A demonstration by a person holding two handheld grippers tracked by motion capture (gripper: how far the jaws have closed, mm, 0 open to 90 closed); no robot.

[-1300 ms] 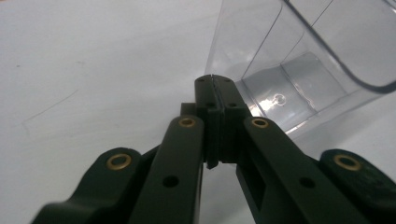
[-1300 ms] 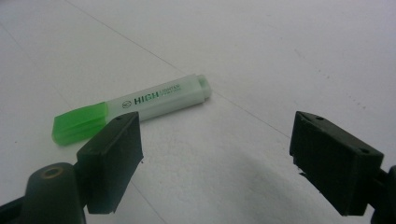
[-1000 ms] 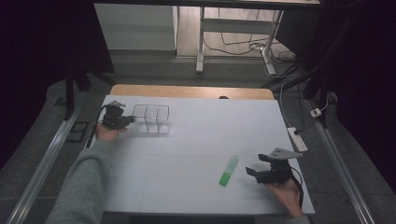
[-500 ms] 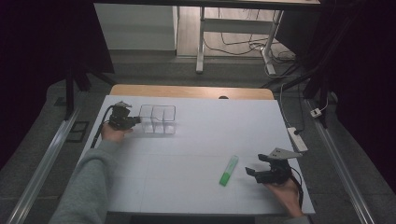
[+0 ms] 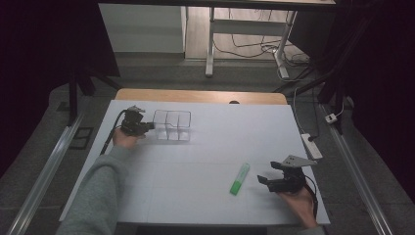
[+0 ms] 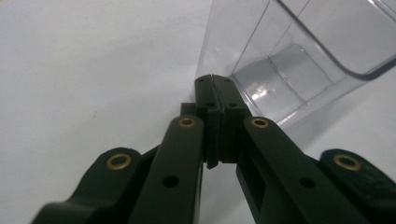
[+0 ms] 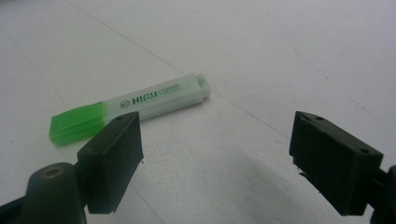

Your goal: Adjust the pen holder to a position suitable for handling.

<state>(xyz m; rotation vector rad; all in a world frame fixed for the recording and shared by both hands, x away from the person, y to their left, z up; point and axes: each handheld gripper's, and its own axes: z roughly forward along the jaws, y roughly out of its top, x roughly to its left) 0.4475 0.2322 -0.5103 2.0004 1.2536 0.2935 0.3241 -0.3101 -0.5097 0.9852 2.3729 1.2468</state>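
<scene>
Left hand-held gripper (image 6: 212,79): clenched, empty, tips against the clear organiser (image 6: 299,60) wall.
Right hand-held gripper (image 7: 215,154): released, near the green highlighter (image 7: 130,112).
Desk (image 5: 205,161): white.

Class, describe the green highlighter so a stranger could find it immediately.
Start at the white table and look to its near right part, just left of the open right hand-held gripper. There lies the highlighter, flat, alone, the only green thing there.
</scene>
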